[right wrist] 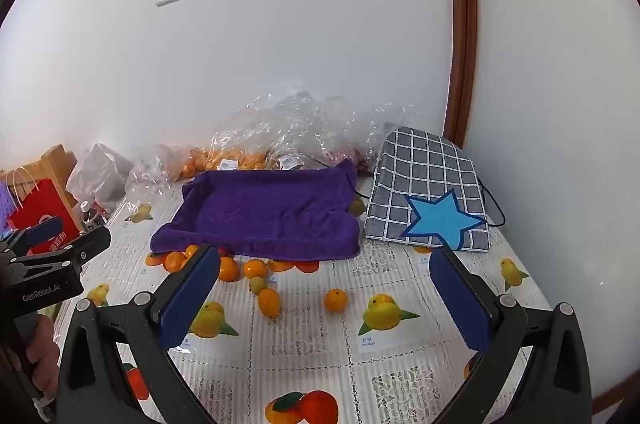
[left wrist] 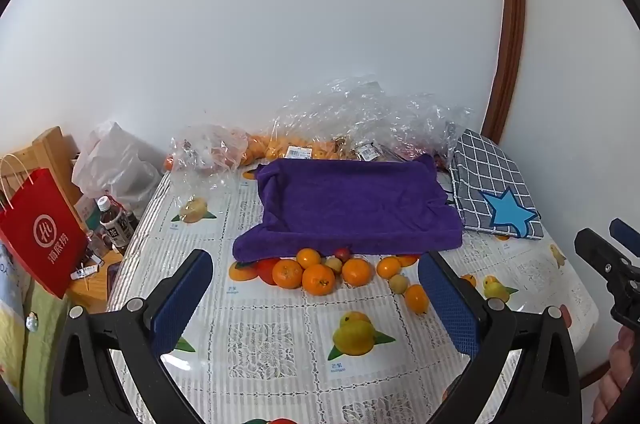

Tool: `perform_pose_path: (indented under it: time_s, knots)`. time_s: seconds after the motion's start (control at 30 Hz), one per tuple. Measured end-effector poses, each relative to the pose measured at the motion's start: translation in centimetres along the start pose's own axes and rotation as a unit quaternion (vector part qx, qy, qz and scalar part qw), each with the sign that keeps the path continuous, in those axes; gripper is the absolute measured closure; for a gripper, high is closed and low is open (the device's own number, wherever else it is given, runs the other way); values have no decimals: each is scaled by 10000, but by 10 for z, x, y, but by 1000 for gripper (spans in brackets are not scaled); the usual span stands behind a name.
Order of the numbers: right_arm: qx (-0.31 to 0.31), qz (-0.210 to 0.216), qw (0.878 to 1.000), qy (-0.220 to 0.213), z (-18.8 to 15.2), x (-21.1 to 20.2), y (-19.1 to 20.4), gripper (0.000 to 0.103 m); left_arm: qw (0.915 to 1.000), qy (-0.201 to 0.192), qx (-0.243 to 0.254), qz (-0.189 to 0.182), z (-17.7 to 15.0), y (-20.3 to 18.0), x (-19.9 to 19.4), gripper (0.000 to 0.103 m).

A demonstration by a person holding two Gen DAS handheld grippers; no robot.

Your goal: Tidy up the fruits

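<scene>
Several small oranges [left wrist: 318, 278] and a few pale and red small fruits lie loose on the table at the front edge of a purple towel [left wrist: 348, 207]. The same pile shows in the right wrist view [right wrist: 228, 268], with one orange [right wrist: 336, 300] lying apart to the right. The purple towel [right wrist: 264, 212] is draped over a shallow tray shape. My left gripper [left wrist: 316, 300] is open and empty, above the table short of the pile. My right gripper [right wrist: 324, 300] is open and empty, its fingers either side of the lone orange's area, some way above it.
Clear plastic bags [left wrist: 360, 127] with more oranges lie against the back wall. A checked cloth with a blue star [right wrist: 428, 199] lies at the right. A red paper bag [left wrist: 40, 232] and bottles [left wrist: 116, 224] stand left of the table. The tablecloth [left wrist: 280, 340] has printed fruit pictures.
</scene>
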State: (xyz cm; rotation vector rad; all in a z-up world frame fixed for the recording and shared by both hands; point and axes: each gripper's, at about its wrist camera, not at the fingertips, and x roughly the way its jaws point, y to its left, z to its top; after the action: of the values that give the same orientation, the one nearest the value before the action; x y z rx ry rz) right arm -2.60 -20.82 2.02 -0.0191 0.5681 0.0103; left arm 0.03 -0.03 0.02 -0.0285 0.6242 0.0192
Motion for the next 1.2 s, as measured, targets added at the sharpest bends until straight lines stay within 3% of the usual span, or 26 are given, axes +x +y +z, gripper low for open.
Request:
perform_pose_path:
  time_s: [1.2]
  knots:
    - [16, 35, 10000, 32, -2, -5, 2, 0, 10000, -64, -12, 9, 5, -1, -5, 0]
